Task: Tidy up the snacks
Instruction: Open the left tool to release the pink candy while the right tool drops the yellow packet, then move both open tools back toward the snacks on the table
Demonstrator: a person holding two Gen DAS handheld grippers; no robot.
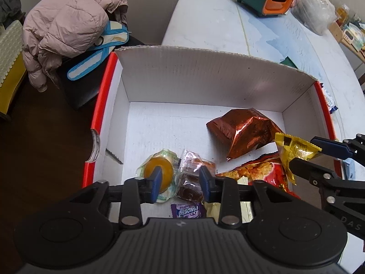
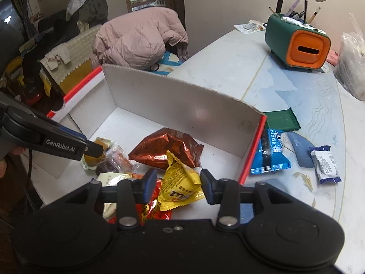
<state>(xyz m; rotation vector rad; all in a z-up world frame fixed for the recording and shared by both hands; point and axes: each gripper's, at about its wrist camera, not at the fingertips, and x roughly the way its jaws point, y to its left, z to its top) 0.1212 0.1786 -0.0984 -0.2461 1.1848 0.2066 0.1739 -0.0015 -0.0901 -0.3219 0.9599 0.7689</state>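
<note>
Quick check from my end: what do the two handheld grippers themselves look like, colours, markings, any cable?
Both are matte black plastic with ribbed tops, round side bosses and silver pivot rivets. The left gripper and the right gripper each carry blue pads on black fingers. The left one's side reads "GenRobot.AI" in white, and a dark cable hangs from its handle. No sleeve is visible.

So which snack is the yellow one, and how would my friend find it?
Find the big white cardboard box with red edges on the pale table. Inside, near its front right corner, beside the shiny copper-brown bag and above the red chip bag, is the yellow packet, between the right gripper's fingers. It is the only bright yellow wrapper there, crinkly with zigzag ends.
</note>
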